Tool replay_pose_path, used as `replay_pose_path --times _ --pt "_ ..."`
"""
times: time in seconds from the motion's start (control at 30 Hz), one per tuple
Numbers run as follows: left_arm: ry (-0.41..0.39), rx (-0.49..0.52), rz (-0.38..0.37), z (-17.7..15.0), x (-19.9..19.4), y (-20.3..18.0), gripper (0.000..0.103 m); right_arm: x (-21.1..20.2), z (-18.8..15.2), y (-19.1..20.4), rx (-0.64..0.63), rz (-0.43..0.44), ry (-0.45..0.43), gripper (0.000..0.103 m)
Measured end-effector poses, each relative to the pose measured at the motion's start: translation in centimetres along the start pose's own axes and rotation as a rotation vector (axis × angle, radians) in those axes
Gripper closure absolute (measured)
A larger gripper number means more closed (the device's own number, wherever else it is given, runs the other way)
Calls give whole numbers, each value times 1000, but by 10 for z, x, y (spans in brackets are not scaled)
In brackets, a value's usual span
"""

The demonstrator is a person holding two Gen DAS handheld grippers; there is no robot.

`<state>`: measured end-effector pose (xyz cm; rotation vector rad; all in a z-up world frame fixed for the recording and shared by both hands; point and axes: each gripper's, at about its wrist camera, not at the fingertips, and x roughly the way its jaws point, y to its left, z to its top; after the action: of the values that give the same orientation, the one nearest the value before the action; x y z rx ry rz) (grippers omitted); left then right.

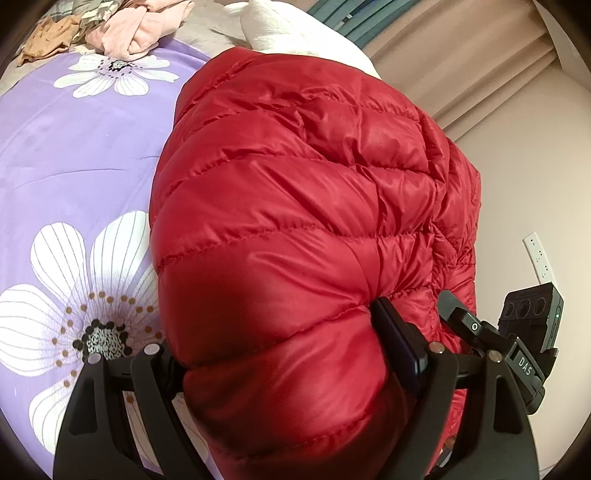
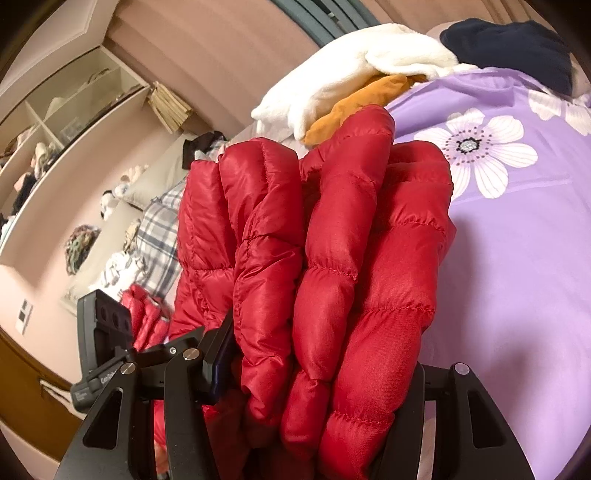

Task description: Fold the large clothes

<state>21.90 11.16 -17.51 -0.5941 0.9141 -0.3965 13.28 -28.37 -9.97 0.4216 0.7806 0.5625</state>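
A red quilted down jacket (image 1: pixel 295 206) fills both views and is held up above the purple flowered bedspread (image 1: pixel 74 166). My left gripper (image 1: pixel 291 373) is shut on a thick puffy fold of the jacket, which bulges between its two black fingers. My right gripper (image 2: pixel 317 384) is shut on several bunched layers of the same jacket (image 2: pixel 332 258). The other gripper's black body shows at the lower right of the left wrist view (image 1: pixel 528 332) and at the lower left of the right wrist view (image 2: pixel 107 332). The fingertips are hidden in the fabric.
A pile of pink and tan clothes (image 1: pixel 122 33) lies at the far end of the bedspread. White fleece (image 2: pixel 351 70), an orange garment (image 2: pixel 362 99) and a dark navy item (image 2: pixel 509 48) lie beyond the jacket. Shelves (image 2: pixel 74 110) and a plaid cloth (image 2: pixel 159 236) are on the left.
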Motion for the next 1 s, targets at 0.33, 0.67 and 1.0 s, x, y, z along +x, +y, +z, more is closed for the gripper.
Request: replay_pose_path --times 0.33,0.67,1.0 --pt "9 -12 7 -9 -4 -10 17 13 1 6 6 -10 15 46" --pt "14 -8 6 -9 0 -16 17 14 0 7 22 -16 -1 46" --pt "28 -3 6 -7 7 -26 17 11 -4 10 44 -30 -15 46"
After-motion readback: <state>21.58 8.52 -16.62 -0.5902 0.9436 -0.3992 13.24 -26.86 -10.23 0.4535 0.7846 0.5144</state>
